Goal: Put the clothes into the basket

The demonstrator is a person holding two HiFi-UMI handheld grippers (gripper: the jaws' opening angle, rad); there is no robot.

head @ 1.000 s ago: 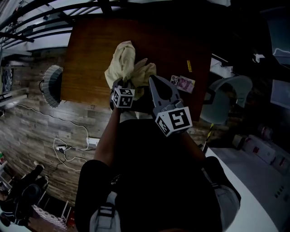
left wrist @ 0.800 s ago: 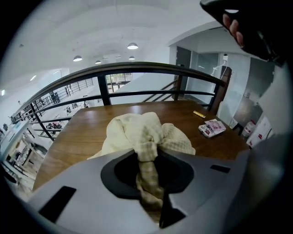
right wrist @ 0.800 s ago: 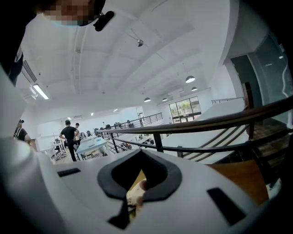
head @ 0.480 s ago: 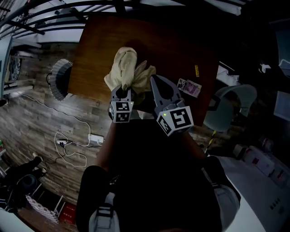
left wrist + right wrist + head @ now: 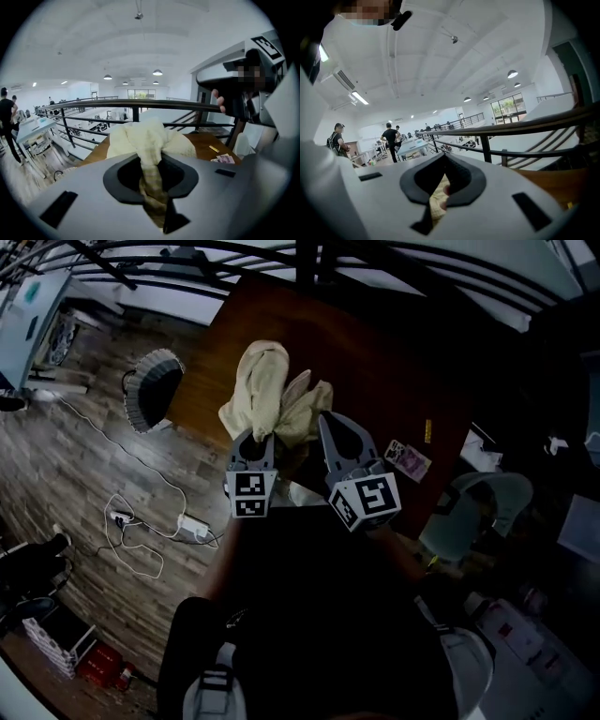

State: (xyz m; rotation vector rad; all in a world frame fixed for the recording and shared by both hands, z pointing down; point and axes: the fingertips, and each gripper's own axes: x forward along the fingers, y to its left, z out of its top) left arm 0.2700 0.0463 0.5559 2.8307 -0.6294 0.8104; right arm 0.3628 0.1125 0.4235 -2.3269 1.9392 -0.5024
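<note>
A cream cloth hangs bunched above the dark wooden table. My left gripper is shut on it; in the left gripper view the cloth runs through the narrow gap between the jaws. My right gripper sits close beside it on the right, its tip against the cloth's right lobe. In the right gripper view, cloth fills the slit between the nearly closed jaws. The round ribbed basket stands on the floor left of the table.
Cards and a small yellow item lie on the table's right part. A pale chair stands at the right. A power strip with cables lies on the plank floor. A dark railing runs behind the table.
Both grippers have risen with the cloth, which now hangs higher over the table. The basket shows nearer the middle of the head view than before.
</note>
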